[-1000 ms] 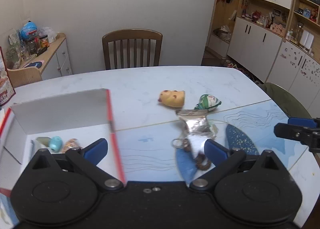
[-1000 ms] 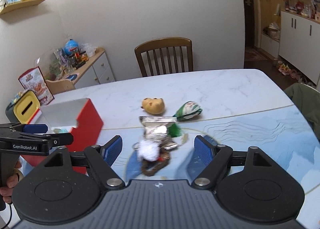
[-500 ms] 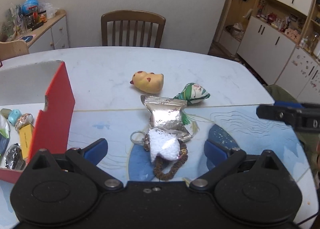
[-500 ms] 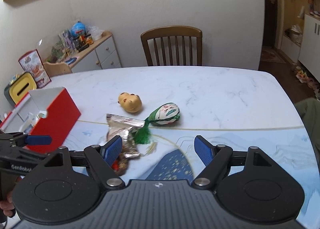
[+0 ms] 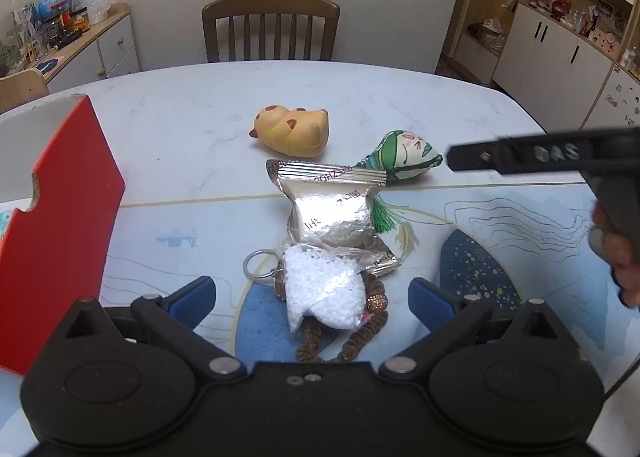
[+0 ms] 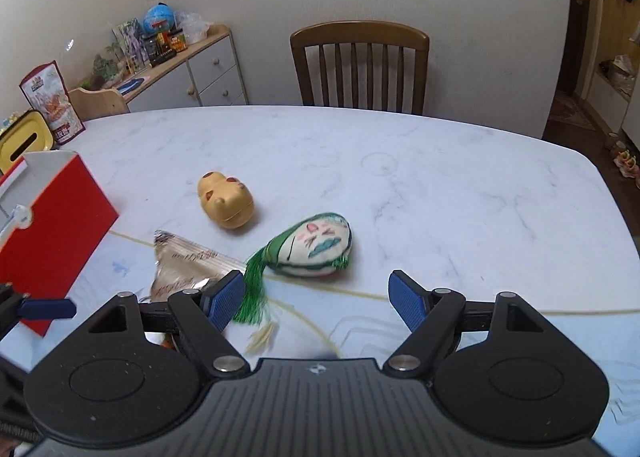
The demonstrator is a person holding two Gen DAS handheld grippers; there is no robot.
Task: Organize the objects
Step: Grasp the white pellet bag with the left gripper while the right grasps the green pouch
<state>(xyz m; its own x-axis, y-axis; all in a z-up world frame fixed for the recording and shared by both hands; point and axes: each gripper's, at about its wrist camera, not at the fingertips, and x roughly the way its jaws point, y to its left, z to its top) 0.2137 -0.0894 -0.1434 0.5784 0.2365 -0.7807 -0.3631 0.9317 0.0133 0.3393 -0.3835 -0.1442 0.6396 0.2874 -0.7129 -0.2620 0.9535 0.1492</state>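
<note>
My left gripper [image 5: 310, 297] is open and low over the table, its fingers on either side of a white beaded pouch [image 5: 324, 291] on a key ring with brown beads. A silver foil packet [image 5: 332, 213] partly lies on that pouch. Beyond it are a yellow squishy animal [image 5: 292, 131] and a green face-painted sachet [image 5: 404, 155] with a tassel. My right gripper [image 6: 316, 297] is open with nothing between its fingers, just short of the sachet [image 6: 316, 245]. The yellow animal [image 6: 226, 199] and foil packet [image 6: 184, 269] lie to its left.
A red-sided open box [image 5: 60, 217] stands at the table's left, also seen in the right wrist view as the red box [image 6: 52, 233]. A wooden chair [image 6: 360, 65] faces the far edge. A cluttered sideboard [image 6: 192, 69] lines the left wall. A hand [image 5: 616, 253] holds the right gripper's handle.
The left gripper has swung right, away from the box, and closed in on the pouch and foil packet. The right gripper has shifted right and forward toward the green sachet.
</note>
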